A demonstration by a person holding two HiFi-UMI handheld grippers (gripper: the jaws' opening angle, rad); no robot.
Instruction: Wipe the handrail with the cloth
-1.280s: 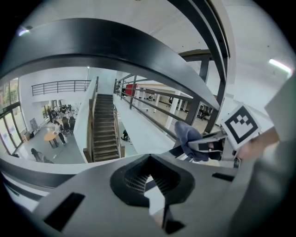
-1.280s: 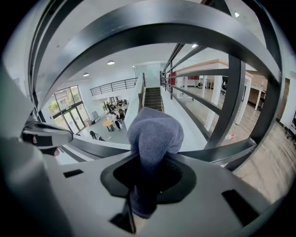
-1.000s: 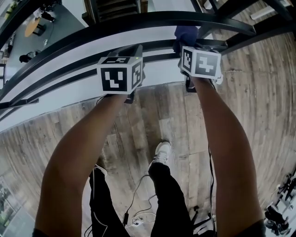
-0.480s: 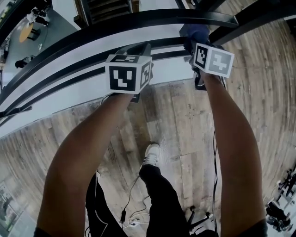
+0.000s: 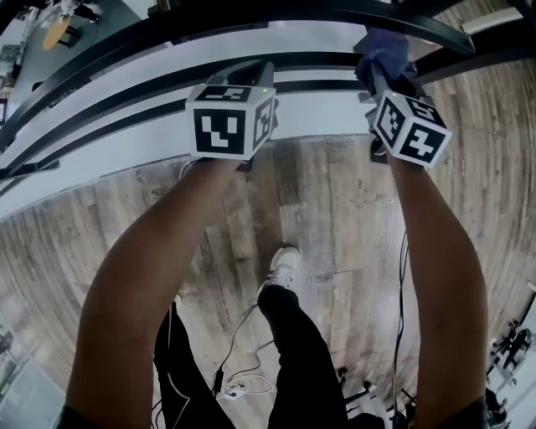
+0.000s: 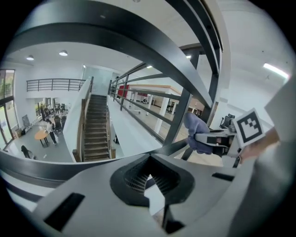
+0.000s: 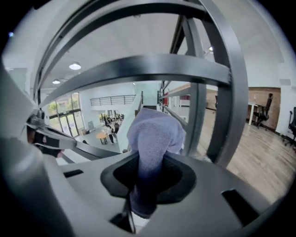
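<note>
The black metal handrail (image 5: 251,21) curves across the top of the head view, with a lower rail (image 5: 167,80) under it. A blue-purple cloth (image 5: 381,49) rests against the rail at the upper right. My right gripper (image 5: 378,74) is shut on the cloth (image 7: 155,134), which bulges out past the jaws toward the rail bar (image 7: 138,69). My left gripper (image 5: 254,75) points at the lower rail further left, shut with nothing in it. In the left gripper view the rail (image 6: 115,51) arcs overhead, and the cloth (image 6: 196,134) and the right gripper (image 6: 217,139) show to the right.
A wooden plank floor (image 5: 318,209) lies under my arms, with my shoe (image 5: 283,264) and loose cables (image 5: 243,381) on it. Beyond the railing is a drop to a lower hall with a staircase (image 6: 95,129) and people (image 6: 48,127). Upright posts (image 7: 199,106) stand behind the cloth.
My right gripper has slid rightward along the handrail with the cloth. The left gripper has kept roughly its place at the lower rail.
</note>
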